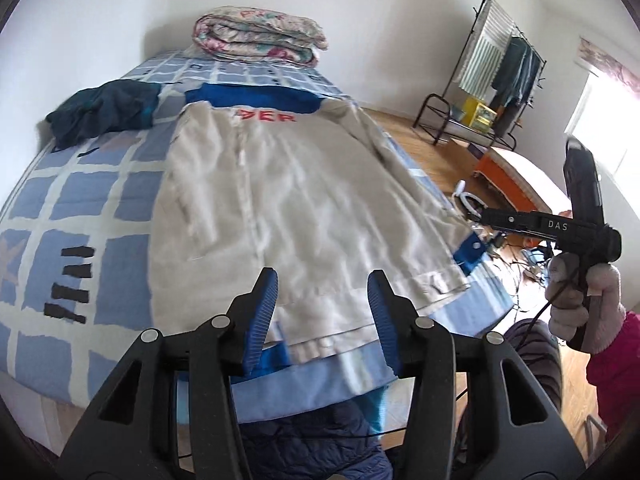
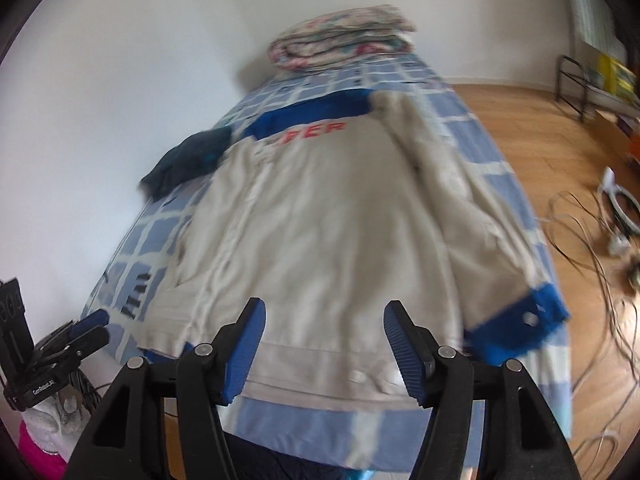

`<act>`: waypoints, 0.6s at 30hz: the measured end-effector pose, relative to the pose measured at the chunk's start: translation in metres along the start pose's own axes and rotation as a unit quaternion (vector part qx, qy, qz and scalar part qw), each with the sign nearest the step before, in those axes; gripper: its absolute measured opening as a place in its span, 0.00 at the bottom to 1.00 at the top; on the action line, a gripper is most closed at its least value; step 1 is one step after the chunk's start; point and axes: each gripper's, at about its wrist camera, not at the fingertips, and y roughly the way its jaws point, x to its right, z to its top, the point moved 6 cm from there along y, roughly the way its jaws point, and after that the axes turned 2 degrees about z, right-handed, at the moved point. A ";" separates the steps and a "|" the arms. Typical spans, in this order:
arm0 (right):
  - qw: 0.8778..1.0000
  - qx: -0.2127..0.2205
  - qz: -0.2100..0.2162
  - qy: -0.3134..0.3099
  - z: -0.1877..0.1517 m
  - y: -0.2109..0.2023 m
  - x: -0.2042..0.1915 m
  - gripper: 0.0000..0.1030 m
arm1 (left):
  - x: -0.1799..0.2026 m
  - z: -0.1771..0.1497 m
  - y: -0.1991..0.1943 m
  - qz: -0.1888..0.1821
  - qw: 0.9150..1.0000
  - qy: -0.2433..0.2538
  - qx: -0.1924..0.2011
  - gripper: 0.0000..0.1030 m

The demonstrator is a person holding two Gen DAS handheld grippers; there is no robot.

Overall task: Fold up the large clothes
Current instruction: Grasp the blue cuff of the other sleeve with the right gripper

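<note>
Hovering above the near end of the bed [image 1: 60, 216], the left gripper [image 1: 323, 280] is standing partly open, its blue pads apart with nothing between them. The right gripper [image 2: 324, 312] is gaping wider, also empty, and is showing at the right edge of the left wrist view, gripped by a hand in a pale glove [image 1: 580, 304] with a pink sleeve [image 1: 616, 352] behind it.

Below both, the large beige jacket [image 1: 280, 184] is lying flat along the bed, front up, its hem nearest the grippers and reaching the bed's near edge. Its blue collar [image 1: 256, 98] is lying at the far end, with red letters just below it. One sleeve is running along the bed's right side, its blue cuff [image 2: 520, 320] resting near the corner.

A dark teal garment [image 1: 104, 108] is lying crumpled beside the jacket's shoulder. A folded floral quilt [image 1: 260, 36] is sitting at the head of the bed. Cables [image 2: 592, 232] are trailing on the wooden floor [image 2: 540, 128], and a clothes rack [image 1: 500, 60] is standing by the wall.
</note>
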 end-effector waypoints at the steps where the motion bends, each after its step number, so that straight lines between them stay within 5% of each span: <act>1: 1.000 0.002 -0.002 0.027 0.000 -0.008 0.020 0.62 | 0.004 0.002 0.001 -0.005 1.000 -0.003 -0.002 0.46; 6: 0.985 0.008 0.011 0.171 -0.014 -0.030 0.111 0.63 | 0.017 0.012 0.004 -0.014 1.000 -0.012 -0.015 0.46; 12: 0.937 0.002 0.055 0.344 -0.039 -0.009 0.195 0.62 | 0.033 0.033 -0.001 -0.031 0.999 -0.025 -0.020 0.46; 18: 0.921 0.010 0.023 0.389 -0.045 0.020 0.231 0.61 | 0.055 0.057 -0.004 -0.033 0.999 -0.004 -0.002 0.46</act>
